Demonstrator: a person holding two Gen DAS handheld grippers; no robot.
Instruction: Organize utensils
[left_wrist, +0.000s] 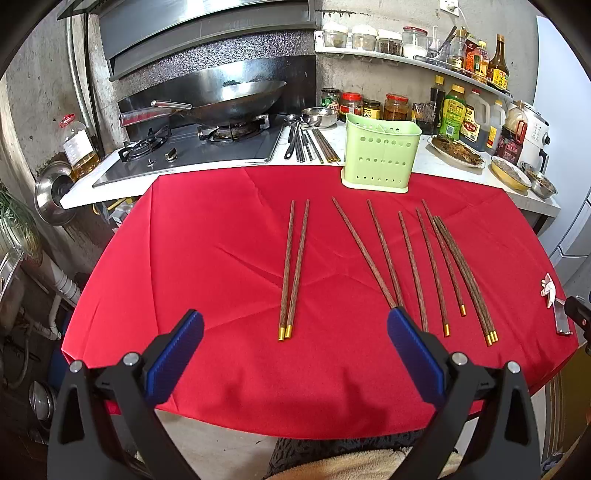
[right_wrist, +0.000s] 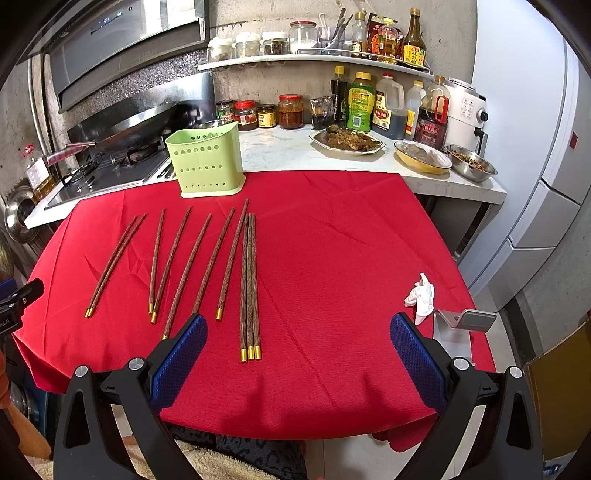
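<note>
Though spread-jawed, chopsticks (left_wrist: 291, 266) beyond

Both views are bright and evenly lit, sharp at the centre. Soft shadows fall under each hand-held gripper onto the red cloth (left_wrist: 221, 258) toward 6 o'clock. Glare streaks the steel range hood (left_wrist: 207, 33) at 11 o'clock and the wok (left_wrist: 236, 96). Fisheye bending curves the bench (right_wrist: 332, 155) edge, and black vignette fills all four corners, with slight softness there

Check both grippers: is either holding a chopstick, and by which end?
Nothing is held. The left gripper and right gripper are open above the red cloth; the chopsticks lie untouched.
</note>
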